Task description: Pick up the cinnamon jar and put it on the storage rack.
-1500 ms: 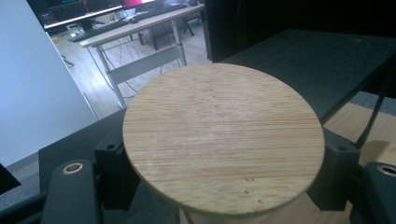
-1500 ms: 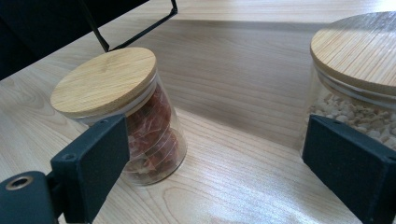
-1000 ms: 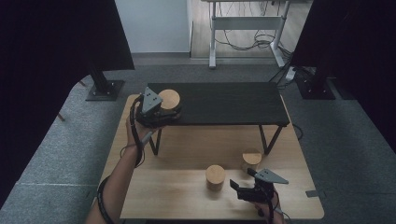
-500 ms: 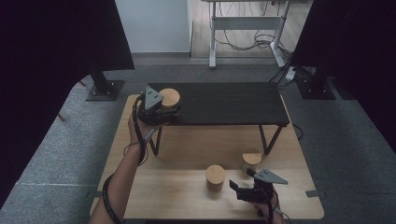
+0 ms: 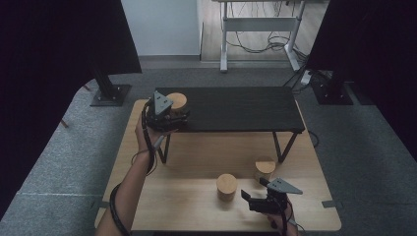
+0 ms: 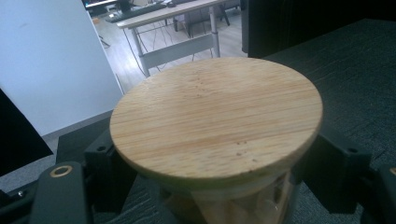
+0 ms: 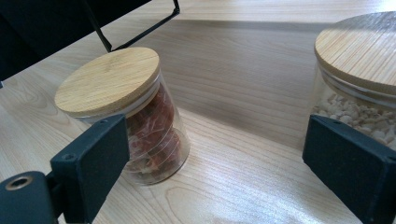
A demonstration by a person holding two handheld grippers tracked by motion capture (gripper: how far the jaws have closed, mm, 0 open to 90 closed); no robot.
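The left tool grips a jar on the black shelf; the right tool, released, has the red-filled jar at ten o'clock.

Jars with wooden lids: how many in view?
3. One jar stands on the black shelf's left end, between the left gripper's jaws. Two stand on the table: one with reddish contents, one with pale bits, by the right gripper.
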